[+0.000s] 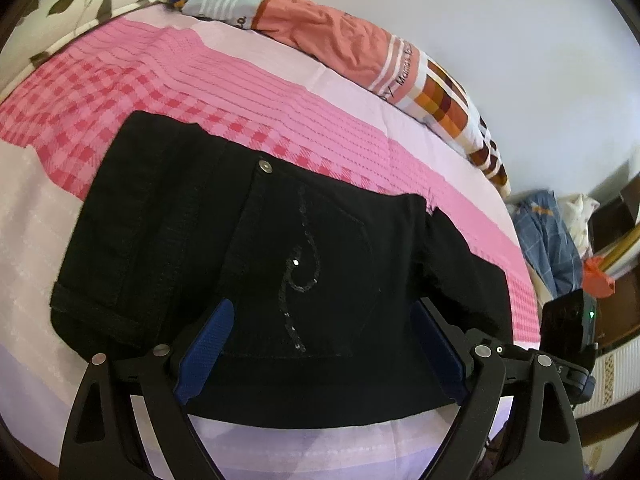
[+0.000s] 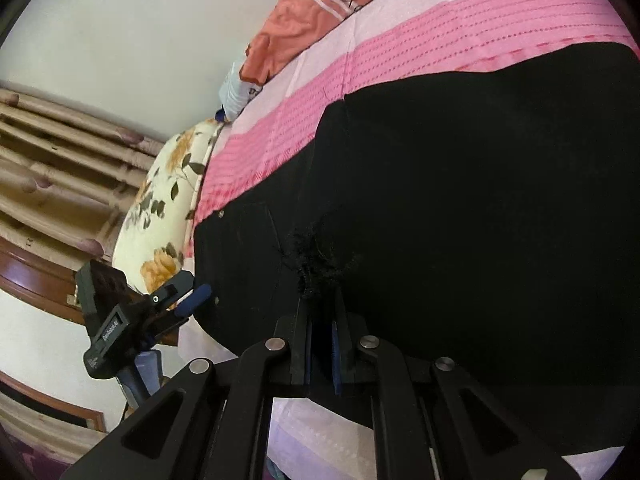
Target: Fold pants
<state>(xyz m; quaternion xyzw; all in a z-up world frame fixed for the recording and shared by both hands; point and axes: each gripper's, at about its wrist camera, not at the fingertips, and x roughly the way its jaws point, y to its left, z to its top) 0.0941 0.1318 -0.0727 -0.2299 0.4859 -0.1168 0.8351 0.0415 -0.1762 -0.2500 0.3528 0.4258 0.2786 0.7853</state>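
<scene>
1. A bed (image 1: 328,80) with a pink checked sheet carries the black pants (image 1: 280,248).
2. The left gripper (image 1: 320,320) hovers low over them, fingers (image 1: 208,344) spread wide.
3. The right gripper (image 2: 322,312) reaches forward, fingers pinched on a frayed fold of the pants.

a pink checked and striped bedsheet (image 1: 224,92) fills the middle. a floral pillow (image 2: 160,216) lies at left, a plain white wall (image 1: 500,32) fills the upper right, and beige curtains (image 2: 52,160) hang at far left.

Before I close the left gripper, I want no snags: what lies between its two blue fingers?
Only the black pants: their sequined back pocket lies in the gap of the open left gripper, seen in the left wrist view.
</scene>
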